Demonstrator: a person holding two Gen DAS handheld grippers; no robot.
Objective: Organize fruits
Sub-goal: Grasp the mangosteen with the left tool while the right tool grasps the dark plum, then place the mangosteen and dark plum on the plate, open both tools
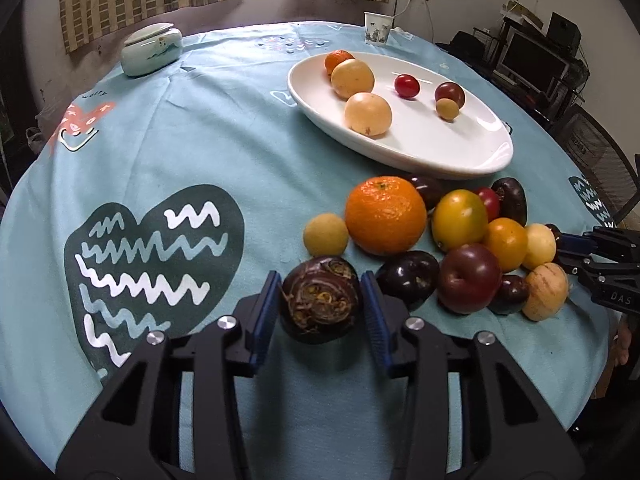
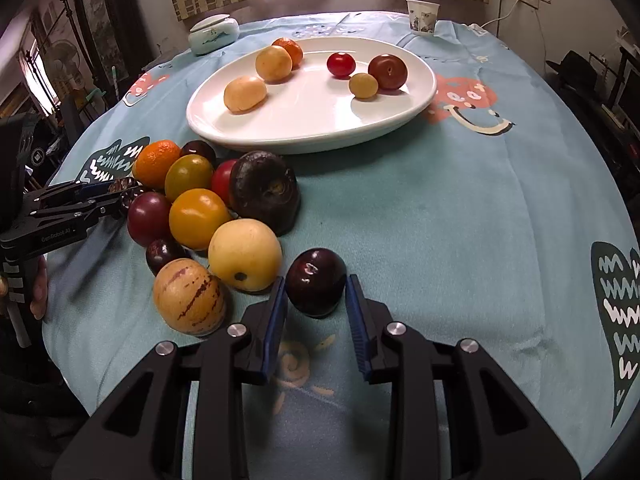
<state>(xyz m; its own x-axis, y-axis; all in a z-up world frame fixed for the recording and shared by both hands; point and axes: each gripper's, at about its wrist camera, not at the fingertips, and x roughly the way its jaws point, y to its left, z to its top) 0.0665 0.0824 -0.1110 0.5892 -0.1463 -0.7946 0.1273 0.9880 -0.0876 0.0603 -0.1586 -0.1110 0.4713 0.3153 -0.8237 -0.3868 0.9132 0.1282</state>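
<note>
Left wrist view looks down on the left hand-held gripper [image 1: 322,304], whose blue pads [image 1: 267,316] press on both sides of a dark purple water chestnut [image 1: 320,300] resting on the blue patterned cloth [image 1: 160,140] of the counter. Just beyond it lies a heap of loose fruit: a big orange [image 1: 385,214], a small yellow fruit [image 1: 326,235], a yellow-green tomato [image 1: 459,220] and a dark red plum [image 1: 469,278] among them. Farther back stands a white oval plate [image 1: 440,148] already holding six fruits.

Right wrist view shows the right hand-held gripper [image 2: 316,304] pinching a dark plum [image 2: 316,288] between its pads [image 2: 276,312]; the plum sits on the cloth at the near right edge of the heap, just beside a pale yellow fruit [image 2: 245,260] and a striped melon [image 2: 189,296]. A large dark water chestnut [image 2: 264,192] lies behind them, close to the plate [image 2: 304,120]. At the left edge the other hand-held gripper [image 2: 120,196] reaches into the heap from the side, with a hand [image 2: 38,288] on its grip. A lidded jar [image 2: 214,34] and a paper cup [image 2: 422,16] stand at the far side of the counter.
</note>
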